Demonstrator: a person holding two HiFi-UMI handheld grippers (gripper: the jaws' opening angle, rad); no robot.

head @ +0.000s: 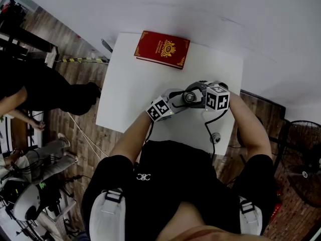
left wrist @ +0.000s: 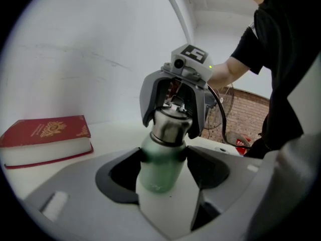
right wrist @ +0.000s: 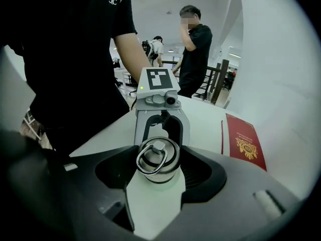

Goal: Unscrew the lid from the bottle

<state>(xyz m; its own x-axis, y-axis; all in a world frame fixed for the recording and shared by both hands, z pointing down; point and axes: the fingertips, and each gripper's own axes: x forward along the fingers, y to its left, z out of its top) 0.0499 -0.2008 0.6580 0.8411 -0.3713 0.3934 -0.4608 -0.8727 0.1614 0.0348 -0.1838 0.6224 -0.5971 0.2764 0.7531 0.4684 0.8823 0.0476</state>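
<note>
A green bottle (left wrist: pixel 161 164) with a steel lid (left wrist: pixel 170 125) stands upright over the white table (head: pixel 125 92). My left gripper (left wrist: pixel 163 173) is shut on the bottle's green body, with a jaw against each side. My right gripper (right wrist: pixel 157 168) is shut on the lid (right wrist: pixel 157 157), whose steel ring faces the camera. In the head view both grippers meet near the table's front: the left gripper (head: pixel 173 101) comes from the left, the right gripper (head: pixel 201 95) from the right, and the lid (head: pixel 189 97) shows between them. The bottle's base is hidden.
A red book (head: pixel 162 49) lies at the table's far edge, away from the grippers. A cable with a small round piece (head: pixel 215 137) trails over the near right edge. People stand left of the table (head: pixel 30 92), and a fan (head: pixel 303 154) stands at the right.
</note>
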